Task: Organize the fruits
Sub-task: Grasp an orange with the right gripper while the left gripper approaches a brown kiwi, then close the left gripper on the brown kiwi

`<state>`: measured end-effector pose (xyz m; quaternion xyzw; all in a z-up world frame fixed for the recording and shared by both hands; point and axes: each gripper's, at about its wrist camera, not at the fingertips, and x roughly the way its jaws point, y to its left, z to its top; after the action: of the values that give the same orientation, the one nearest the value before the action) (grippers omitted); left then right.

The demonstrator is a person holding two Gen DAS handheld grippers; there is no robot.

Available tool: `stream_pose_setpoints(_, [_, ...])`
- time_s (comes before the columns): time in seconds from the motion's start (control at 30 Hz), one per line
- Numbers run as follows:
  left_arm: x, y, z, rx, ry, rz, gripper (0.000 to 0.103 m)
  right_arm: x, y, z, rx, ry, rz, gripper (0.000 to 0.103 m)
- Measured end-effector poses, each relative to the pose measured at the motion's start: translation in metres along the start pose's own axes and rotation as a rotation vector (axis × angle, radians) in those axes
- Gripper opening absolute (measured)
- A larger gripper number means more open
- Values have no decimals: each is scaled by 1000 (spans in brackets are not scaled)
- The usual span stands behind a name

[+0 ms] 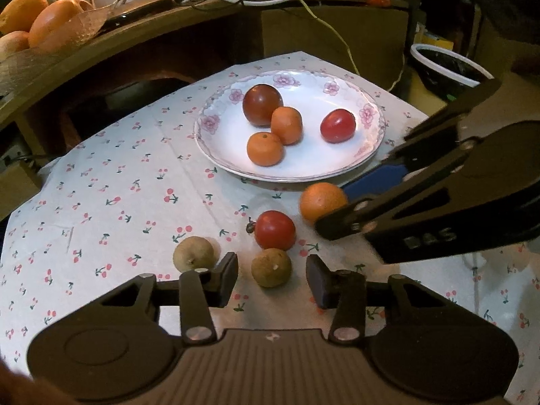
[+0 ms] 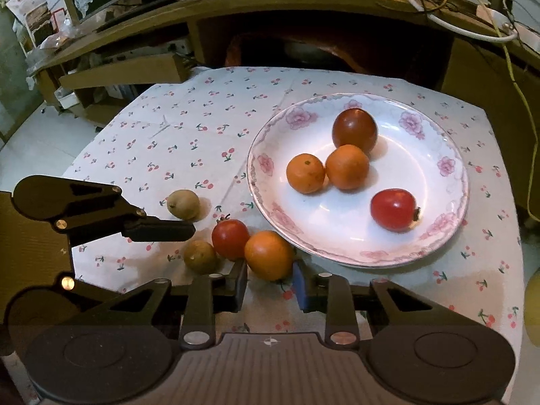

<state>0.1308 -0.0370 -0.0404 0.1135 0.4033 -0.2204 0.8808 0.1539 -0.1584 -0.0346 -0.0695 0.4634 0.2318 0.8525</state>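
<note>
tabletop under a cherry-print cloth. floral plate sits toward the far right part, holding four fruits: dark red tomato at the back, two oranges touching each other in the middle, the rear one also against the dark tomato, and a red tomato apart on the right side.

left claw wide open, low over the near part of the tabletop, fingers on either side of a brown fruit, not touching it. second brown fruit just beside the left finger, on its outside.

right claw open, fingers flanking the loose orange just off the plate's near rim; contact with the pads can't be told, looks not squeezed. loose tomato touches that orange on its left, and the brown fruit sits right next to the tomato.

so four fruits are off the plate, clustered near the tabletop's near edge, in front of the plate.
</note>
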Motion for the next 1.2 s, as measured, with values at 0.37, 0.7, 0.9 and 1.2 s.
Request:
stream_pose_setpoints(0.37, [5,-2,2,-16,19,-2,31,-14,-9,-10,10,15,-2,29])
stream_pose_setpoints(0.7, [-9,-6,-2,-5,29,-37,31,-19,-5,-13,-26,33,-2,28])
stream_pose_setpoints(0.9, [-3,-5,-3,2,42,-30,31,-13,0,-10,-44,32,-6,29])
stream_pose_setpoints(1.2, [-3,-6,-5,7,32,-27,31,-3,-2,-9,-19,36,-11,31])
